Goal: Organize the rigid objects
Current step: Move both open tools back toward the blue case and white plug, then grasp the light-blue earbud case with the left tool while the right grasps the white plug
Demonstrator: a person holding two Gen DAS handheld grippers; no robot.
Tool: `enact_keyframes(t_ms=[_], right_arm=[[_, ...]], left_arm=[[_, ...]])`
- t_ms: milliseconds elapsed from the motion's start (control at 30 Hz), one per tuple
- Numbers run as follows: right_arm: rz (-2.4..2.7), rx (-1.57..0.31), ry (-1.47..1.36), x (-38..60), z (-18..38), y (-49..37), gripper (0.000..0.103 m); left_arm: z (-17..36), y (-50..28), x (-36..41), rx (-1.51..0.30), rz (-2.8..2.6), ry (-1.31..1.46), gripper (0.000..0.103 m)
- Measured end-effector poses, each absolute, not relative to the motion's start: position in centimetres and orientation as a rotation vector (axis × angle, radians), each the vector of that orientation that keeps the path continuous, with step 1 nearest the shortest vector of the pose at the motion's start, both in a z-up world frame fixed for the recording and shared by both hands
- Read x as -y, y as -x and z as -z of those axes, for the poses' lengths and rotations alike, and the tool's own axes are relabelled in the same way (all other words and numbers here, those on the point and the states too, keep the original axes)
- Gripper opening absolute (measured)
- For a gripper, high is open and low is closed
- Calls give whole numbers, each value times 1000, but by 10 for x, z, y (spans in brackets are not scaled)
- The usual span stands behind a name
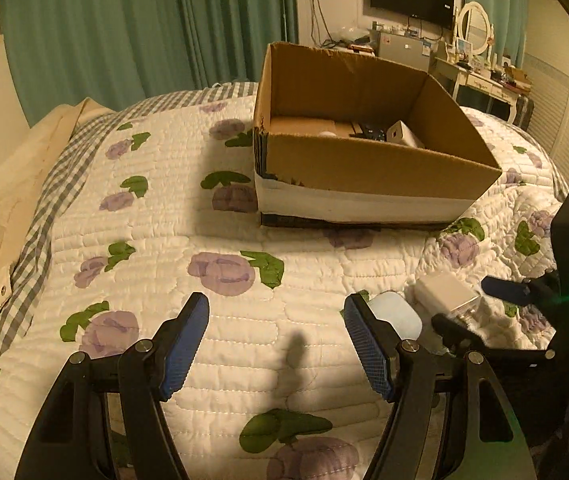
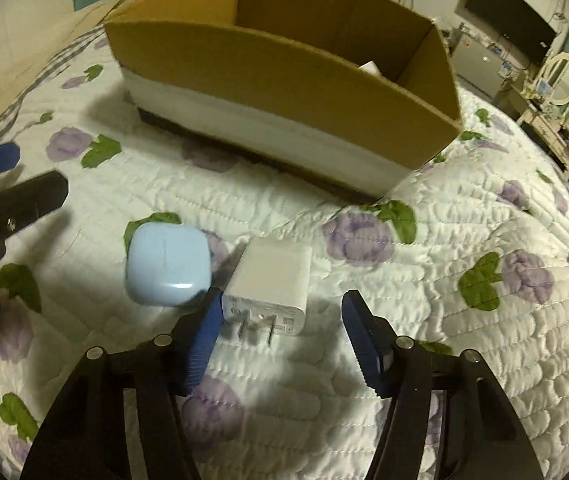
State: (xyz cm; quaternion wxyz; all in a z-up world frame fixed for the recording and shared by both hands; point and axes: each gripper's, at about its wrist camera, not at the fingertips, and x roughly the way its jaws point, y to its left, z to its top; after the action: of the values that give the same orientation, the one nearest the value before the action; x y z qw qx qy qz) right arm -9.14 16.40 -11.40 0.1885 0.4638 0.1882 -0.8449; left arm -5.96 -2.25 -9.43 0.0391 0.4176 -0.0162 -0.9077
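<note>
A white wall charger [image 2: 272, 280] lies on the quilt, prongs toward me, partly between my open right gripper's [image 2: 282, 336] fingers. A pale blue earbud case [image 2: 166, 266] lies just left of it. An open cardboard box [image 2: 284, 92] stands behind them. In the left wrist view the box [image 1: 364, 168] holds a white block [image 1: 402, 134] and dark items. My left gripper [image 1: 276, 336] is open and empty above bare quilt; the blue case [image 1: 398, 314] sits behind its right finger, the charger [image 1: 444, 292] further right.
The bed's floral quilt [image 1: 204, 208] slopes off to the sides. A cream garment [image 1: 0, 200] lies at the left edge. Green curtains, a wall TV and a dressing table [image 1: 480, 68] stand beyond the bed.
</note>
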Motion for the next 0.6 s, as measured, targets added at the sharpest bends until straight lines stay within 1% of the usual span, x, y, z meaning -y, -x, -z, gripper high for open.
enact_keyframes(t_ms=[133,167,200,233,300,367,500,600], right_arm=[[2374,-517,-1305,-159,120,101,60],[2369,-516,-1307,-156,122,104,58],[2351,-497,-1322,-156,127,108,49],[2336,-472,-1332,-156,129,110,45],[2346,-456,-1318,-159,125,107,42],[2348,-409,-1287,-168,114,102,40],[2409,-360,-1201,-194,83,94,40],[2432,-303,-1173,-205,69,98,40]], left_arm=[[97,60,21,63,2775,-1293,73],[98,60,20,72,2772,-1292,73],[98,60,20,80,2770,-1294,73],[99,60,19,87,2767,-1296,73],[100,60,18,100,2762,-1302,73],[100,59,15,114,2759,-1305,73],[99,59,6,130,2770,-1320,73],[99,60,-3,132,2785,-1348,73]])
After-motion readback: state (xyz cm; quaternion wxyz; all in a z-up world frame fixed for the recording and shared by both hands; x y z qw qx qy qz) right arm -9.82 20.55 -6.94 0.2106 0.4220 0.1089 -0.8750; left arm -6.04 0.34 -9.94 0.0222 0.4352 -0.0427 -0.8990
